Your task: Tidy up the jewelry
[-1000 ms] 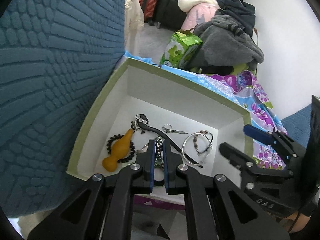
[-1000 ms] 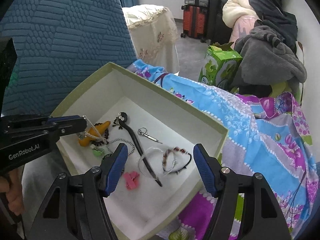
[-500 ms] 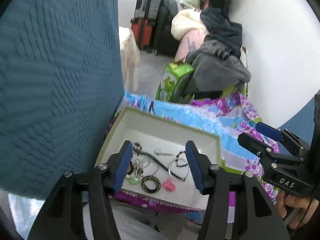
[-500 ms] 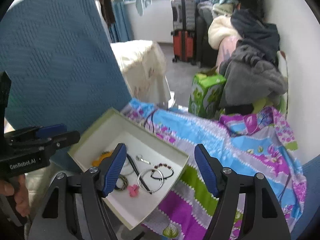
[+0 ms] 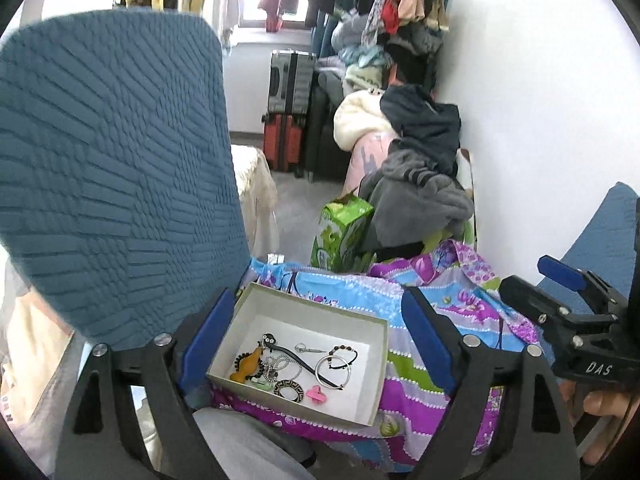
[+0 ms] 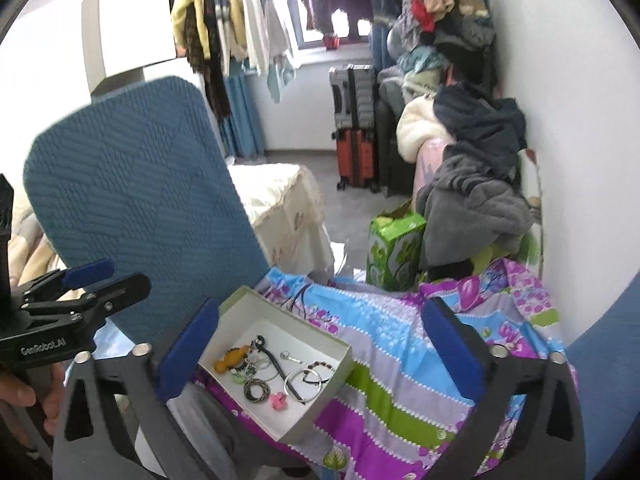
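Both the left gripper [image 5: 316, 344] and right gripper [image 6: 320, 344] have just been opening, empty, above the jewelry box [image 5: 384, 364]. The chains [image 5: 276, 364] are light, limp and tangle-prone; grip the rigid silver bangle [image 5: 334, 368] by its rim.

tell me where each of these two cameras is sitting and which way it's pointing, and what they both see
Left wrist: on the left gripper, looking down and forward past its open blue pads at the white box of jewelry; the right gripper and its hand show at right.
Right wrist: on the right gripper, jaws open, aimed at the same white box; the left gripper and fingers show at left.
Shared: box, floral bedspread, blue cushion, green carton, suitcases.
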`<state>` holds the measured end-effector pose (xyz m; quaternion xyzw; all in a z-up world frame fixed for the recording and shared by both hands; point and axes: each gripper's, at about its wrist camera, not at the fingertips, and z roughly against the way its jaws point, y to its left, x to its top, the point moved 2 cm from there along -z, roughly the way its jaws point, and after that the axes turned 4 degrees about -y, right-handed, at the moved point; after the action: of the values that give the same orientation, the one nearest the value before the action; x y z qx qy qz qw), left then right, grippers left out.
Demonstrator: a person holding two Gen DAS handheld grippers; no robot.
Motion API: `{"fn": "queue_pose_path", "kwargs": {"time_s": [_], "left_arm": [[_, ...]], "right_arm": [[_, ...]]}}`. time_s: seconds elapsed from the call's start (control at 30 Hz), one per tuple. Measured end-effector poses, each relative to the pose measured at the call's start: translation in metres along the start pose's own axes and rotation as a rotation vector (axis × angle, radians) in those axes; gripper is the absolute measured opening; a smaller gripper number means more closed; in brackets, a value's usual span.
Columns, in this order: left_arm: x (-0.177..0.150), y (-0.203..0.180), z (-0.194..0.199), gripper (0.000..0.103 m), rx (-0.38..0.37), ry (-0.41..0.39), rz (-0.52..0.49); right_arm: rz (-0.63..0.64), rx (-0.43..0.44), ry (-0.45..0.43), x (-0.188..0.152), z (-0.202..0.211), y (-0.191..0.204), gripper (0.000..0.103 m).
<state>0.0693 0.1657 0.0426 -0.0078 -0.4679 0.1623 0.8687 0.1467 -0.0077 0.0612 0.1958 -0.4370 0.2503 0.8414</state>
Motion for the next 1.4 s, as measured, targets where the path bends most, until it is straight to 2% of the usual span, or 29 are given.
{"fn": "queue_pose_path", "kwargs": {"time_s": [0.27, 0.73, 1.17, 1.4], "left_arm": [[-0.015, -0.015, 0.033, 0.098, 0.009, -0.045, 0.008], [-0.052, -0.026, 0.055, 0.102, 0.046, -0.026, -0.011], [-0.085, -0.018, 0.048, 0.102, 0.055, 0.021, -0.032], [-0.095, -0.012, 0.041, 0.102, 0.070, 0.045, -0.019]], "right_arm": [[-0.009, -0.011, -0.041, -0.013, 0.041, -0.010, 0.103], [-0.003, -0.057, -0.062, -0.067, 0.087, -0.006, 0.103], [-0.023, -0.081, -0.035, -0.107, 0.082, 0.001, 0.103], [-0.019, -0.075, -0.017, -0.118, 0.070, 0.005, 0.103]]}}
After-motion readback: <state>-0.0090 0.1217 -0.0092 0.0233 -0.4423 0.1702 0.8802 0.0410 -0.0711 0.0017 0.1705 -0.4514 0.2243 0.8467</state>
